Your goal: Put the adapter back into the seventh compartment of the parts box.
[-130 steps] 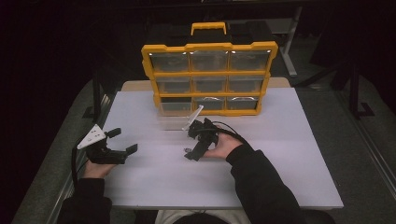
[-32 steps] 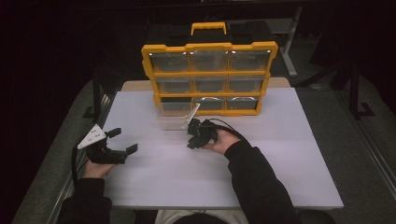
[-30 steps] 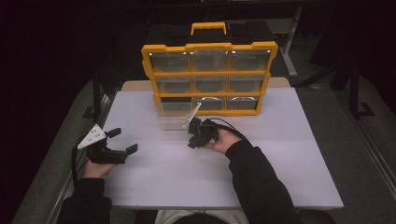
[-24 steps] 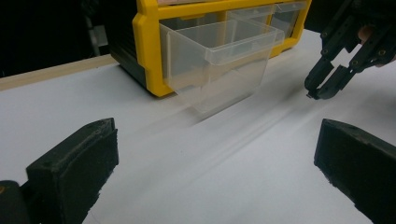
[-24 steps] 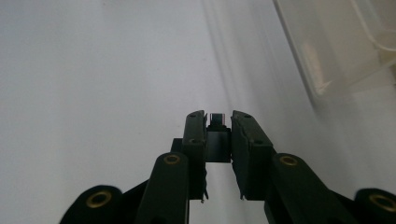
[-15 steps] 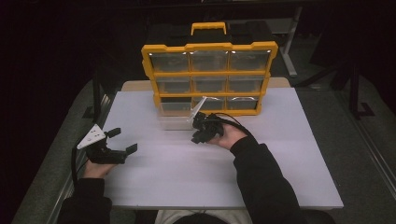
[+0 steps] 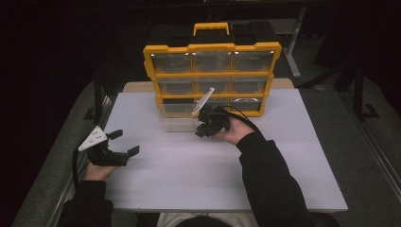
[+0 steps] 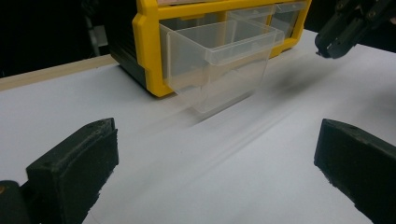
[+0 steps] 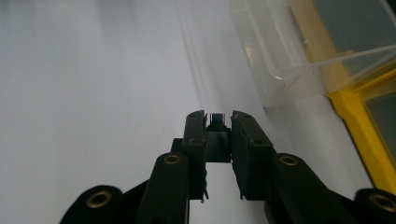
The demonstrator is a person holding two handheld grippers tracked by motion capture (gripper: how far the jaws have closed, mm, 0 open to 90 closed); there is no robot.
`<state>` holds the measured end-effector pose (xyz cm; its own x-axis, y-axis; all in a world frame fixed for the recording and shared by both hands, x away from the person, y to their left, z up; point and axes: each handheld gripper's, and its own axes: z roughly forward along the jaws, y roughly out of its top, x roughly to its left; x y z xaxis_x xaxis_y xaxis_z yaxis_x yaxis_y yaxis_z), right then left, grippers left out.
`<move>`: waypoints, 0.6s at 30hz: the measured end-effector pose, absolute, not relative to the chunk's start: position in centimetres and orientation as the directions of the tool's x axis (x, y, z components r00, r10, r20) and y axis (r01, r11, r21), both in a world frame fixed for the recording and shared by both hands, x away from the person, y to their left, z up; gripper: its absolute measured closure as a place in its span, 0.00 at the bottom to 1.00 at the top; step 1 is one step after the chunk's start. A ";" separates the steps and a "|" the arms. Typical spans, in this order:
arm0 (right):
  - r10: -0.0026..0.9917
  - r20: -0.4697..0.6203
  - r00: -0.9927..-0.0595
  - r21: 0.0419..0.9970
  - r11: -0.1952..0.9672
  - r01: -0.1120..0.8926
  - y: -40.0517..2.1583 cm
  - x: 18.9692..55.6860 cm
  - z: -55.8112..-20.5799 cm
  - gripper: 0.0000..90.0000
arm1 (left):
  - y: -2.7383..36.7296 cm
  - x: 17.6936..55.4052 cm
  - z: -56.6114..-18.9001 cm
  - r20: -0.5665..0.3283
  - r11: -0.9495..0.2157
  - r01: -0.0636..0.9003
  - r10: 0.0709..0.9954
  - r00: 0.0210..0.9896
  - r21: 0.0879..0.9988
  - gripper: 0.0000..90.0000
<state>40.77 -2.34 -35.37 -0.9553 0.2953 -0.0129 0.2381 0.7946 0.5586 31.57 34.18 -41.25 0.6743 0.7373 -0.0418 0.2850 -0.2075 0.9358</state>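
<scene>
Right gripper [image 7: 204, 126] now nearer clear plastic drawer [image 8: 219, 60], pinching small dark block [image 9: 217, 133]. Left gripper [image 7: 124, 142] spread wide. Block could slip, miss drawer.

White table [image 7: 293, 156] — beyond it a dark floor, black metal stand legs [image 7: 361, 85].

We see the right hand-held gripper [image 7: 202, 126] has moved forward from mid-surface, now just beside the pulled-out clear drawer [image 7: 177, 124], jaws clamped on a small dark object [image 9: 217, 135].
</scene>
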 end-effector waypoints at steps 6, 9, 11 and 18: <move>0.300 -0.031 -0.954 0.566 0.792 0.230 -2.6 41.0 -34.1 0.83 | 34.2 31.6 -41.3 -0.041 -0.209 0.285 0.737 0.675 0.936 0.00; 0.300 -0.038 -0.953 0.566 0.792 0.227 -2.7 41.2 -33.5 0.83 | 34.1 31.6 -41.3 -0.040 -0.210 0.285 0.737 0.675 0.935 0.00; 0.299 -0.041 -0.953 0.565 0.794 0.225 -2.7 41.4 -33.3 0.83 | 34.2 31.6 -41.3 -0.041 -0.210 0.285 0.736 0.676 0.935 0.00; 0.298 -0.058 -0.953 0.561 0.799 0.216 -2.2 41.7 -32.1 0.83 | 34.2 31.6 -41.3 -0.044 -0.207 0.285 0.735 0.677 0.936 0.00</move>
